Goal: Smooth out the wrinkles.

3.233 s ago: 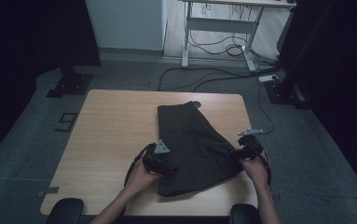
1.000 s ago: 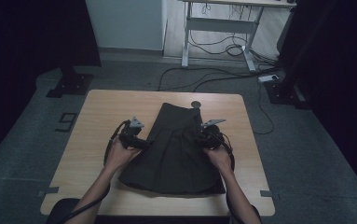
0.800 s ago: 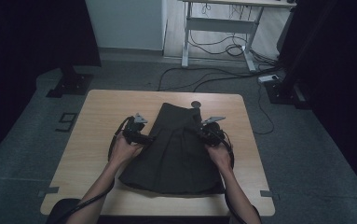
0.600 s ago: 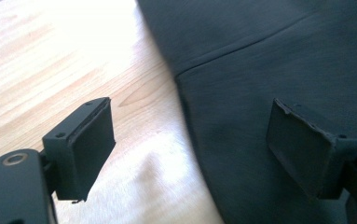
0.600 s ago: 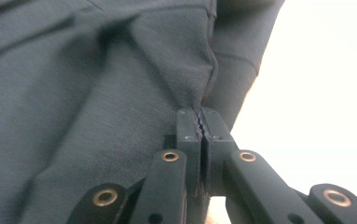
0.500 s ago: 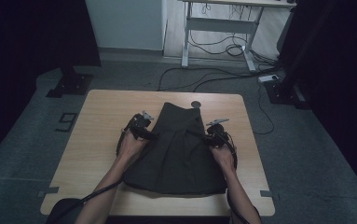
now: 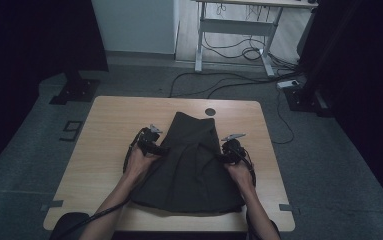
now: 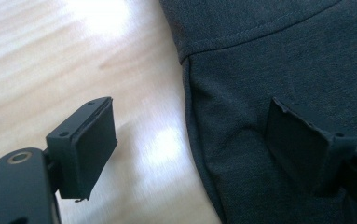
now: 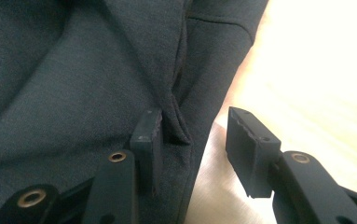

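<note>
A dark grey garment lies spread on the wooden table, narrow end far, wide hem toward the person. My left gripper stands open at its left side. In the left gripper view the garment's seamed edge runs between the jaws: one pad over bare wood, the other over cloth. My right gripper is at the garment's right side. Its jaws have just been opening. A raised fold of cloth stands between them beside the inner pad, while the outer pad is clear over wood.
A small dark round cap sits in the tabletop just beyond the garment's narrow end. Bare wood lies to the left and right of the garment. On the floor beyond are a desk frame, loose cables and a black stand base.
Both hands have sunk toward the table at the garment's sides. The right jaws have opened and let go of the cloth edge. The garment, folded narrower three seconds ago, now lies spread.
</note>
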{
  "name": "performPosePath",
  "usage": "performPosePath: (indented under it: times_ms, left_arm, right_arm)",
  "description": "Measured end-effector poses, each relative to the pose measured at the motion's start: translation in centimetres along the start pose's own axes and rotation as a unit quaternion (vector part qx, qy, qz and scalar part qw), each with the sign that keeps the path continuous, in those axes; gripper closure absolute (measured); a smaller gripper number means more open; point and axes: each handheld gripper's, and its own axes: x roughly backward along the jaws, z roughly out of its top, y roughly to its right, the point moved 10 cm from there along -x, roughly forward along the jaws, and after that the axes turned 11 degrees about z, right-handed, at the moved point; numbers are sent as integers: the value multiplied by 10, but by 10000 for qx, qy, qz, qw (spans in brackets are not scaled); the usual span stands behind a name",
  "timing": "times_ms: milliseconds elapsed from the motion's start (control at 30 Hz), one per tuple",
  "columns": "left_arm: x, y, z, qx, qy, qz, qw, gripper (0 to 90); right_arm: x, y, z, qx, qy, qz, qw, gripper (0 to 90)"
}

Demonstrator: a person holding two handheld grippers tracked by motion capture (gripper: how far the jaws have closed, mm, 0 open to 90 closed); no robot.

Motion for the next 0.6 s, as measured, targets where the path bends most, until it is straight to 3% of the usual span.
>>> performPosePath:
  times_ms: [233, 467, 600]
  left_arm:
    - [24, 9, -28, 7, 83, -198, 9998, 162]
    - [51, 20, -57, 59, 119, -386, 9992, 162]
    - [64, 26, -70, 94, 162, -322, 9993, 160]
  right_arm:
    - [7, -24, -14, 193, -96, 194, 9996, 564]
    - [14, -49, -30, 201, -30, 434, 9989, 563]
    - [19, -63, -40, 279, -60, 513, 9983, 562]
